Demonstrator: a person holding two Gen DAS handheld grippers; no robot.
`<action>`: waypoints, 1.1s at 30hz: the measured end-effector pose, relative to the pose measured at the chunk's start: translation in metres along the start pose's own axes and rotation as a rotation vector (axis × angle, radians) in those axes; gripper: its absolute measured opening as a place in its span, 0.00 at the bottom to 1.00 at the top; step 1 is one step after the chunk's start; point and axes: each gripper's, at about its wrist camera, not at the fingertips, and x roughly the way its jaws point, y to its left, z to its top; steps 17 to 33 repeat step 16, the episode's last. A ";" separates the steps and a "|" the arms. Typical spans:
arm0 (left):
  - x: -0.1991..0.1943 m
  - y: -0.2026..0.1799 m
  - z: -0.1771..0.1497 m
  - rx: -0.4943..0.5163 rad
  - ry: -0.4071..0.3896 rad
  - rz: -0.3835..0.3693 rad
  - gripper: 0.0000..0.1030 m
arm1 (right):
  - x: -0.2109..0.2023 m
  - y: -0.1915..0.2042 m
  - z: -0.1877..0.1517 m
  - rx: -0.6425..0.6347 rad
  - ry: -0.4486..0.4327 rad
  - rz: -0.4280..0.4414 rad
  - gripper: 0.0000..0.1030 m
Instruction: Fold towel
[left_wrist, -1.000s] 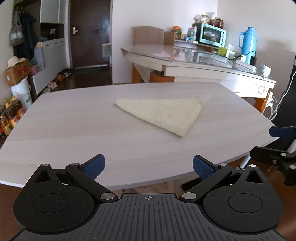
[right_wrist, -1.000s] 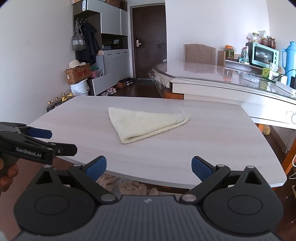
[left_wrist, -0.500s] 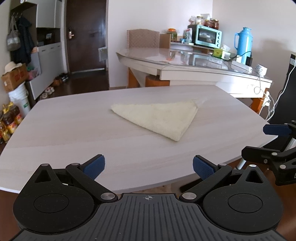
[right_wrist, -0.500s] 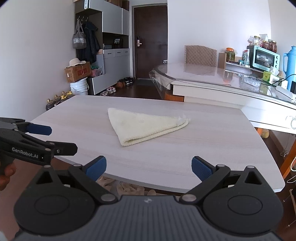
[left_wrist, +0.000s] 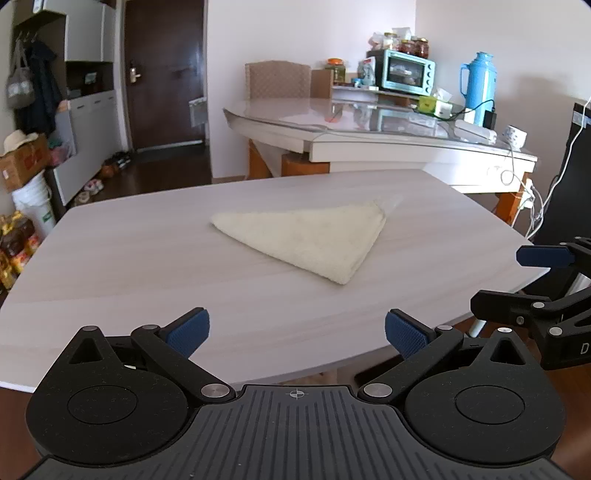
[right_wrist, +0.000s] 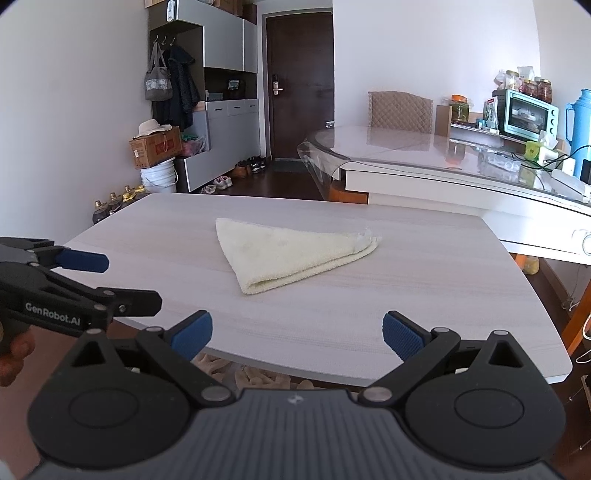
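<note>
A cream towel (left_wrist: 310, 238) lies folded into a triangle on the pale wood table (left_wrist: 147, 266); it also shows in the right wrist view (right_wrist: 291, 253). My left gripper (left_wrist: 297, 332) is open and empty, held back at the table's near edge, well short of the towel. My right gripper (right_wrist: 297, 332) is open and empty, also at the near edge. Each gripper shows in the other's view: the right one at the right side (left_wrist: 532, 280), the left one at the left side (right_wrist: 77, 280).
A glass-topped table (left_wrist: 369, 125) with a toaster oven (left_wrist: 404, 70) and a blue thermos (left_wrist: 480, 86) stands behind. A chair (right_wrist: 400, 110), a dark door (right_wrist: 299, 85), a cabinet with hanging bags, a box and a bucket (right_wrist: 159, 177) are at the back left.
Both grippers have drawn slightly away and shifted, so the towel sits a little differently in view. The towel itself has not moved. Both stay open.
</note>
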 end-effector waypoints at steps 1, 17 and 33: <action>0.000 0.000 0.000 0.002 -0.001 -0.001 1.00 | 0.000 0.000 0.000 0.002 0.000 -0.001 0.97; -0.003 0.001 0.000 -0.009 -0.033 -0.011 1.00 | 0.003 0.000 -0.003 0.015 0.010 0.002 0.97; -0.003 0.001 0.000 -0.009 -0.033 -0.011 1.00 | 0.003 0.000 -0.003 0.015 0.010 0.002 0.97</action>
